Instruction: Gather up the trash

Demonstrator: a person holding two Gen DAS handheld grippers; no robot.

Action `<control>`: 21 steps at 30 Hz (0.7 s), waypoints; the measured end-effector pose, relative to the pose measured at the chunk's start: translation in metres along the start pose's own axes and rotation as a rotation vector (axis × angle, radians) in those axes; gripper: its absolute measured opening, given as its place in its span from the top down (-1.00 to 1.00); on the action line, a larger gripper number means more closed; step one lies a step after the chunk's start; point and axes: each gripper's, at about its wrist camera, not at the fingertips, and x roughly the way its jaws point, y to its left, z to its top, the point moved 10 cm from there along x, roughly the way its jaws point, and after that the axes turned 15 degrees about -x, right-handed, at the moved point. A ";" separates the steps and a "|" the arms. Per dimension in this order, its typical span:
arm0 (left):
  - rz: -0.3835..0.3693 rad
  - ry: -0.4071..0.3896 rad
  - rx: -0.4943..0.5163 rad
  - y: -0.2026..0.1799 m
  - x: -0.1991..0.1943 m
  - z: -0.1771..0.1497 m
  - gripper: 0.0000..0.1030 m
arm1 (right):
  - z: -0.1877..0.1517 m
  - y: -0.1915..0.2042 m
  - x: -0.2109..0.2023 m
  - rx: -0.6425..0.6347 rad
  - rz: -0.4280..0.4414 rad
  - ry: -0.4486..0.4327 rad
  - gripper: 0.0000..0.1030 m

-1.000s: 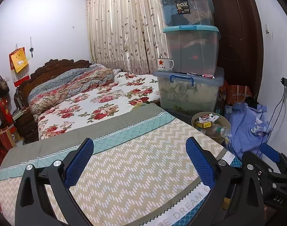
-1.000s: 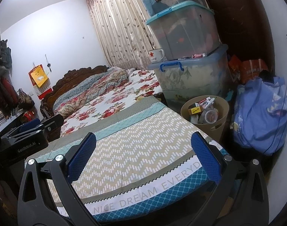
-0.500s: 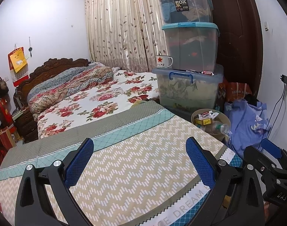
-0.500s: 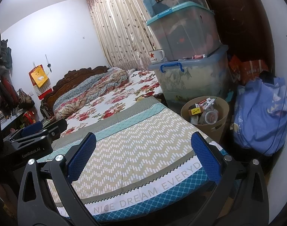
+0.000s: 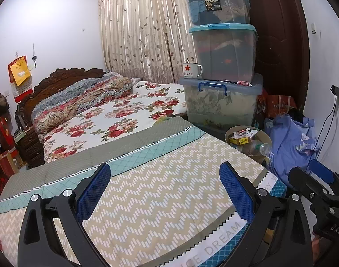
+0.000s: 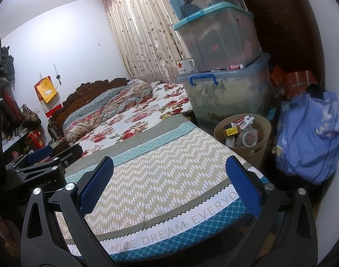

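Both tongs gaping, empty, over zigzag-patterned quilt (image 6: 160,178).
We risk tipping the full tan plastic wastebasket (image 6: 256,149) at 2 o'clock if right gripper (image 6: 169,178) clips it; left gripper (image 5: 165,187) idle.

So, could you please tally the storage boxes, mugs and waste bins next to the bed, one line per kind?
Storage boxes: 3, stacked: top, middle, bottom
Mugs: 1, a white mug with a red star on the bottom box's lid
Waste bins: 1, a tan bin holding trash
Total: 5
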 end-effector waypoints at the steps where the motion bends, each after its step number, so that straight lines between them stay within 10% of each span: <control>1: -0.001 0.001 0.001 0.000 0.000 0.000 -0.83 | 0.000 0.000 0.000 0.000 0.000 0.000 -0.94; 21: -0.001 0.016 0.008 0.002 0.004 -0.009 -0.84 | 0.000 0.000 0.000 0.002 0.001 0.003 -0.94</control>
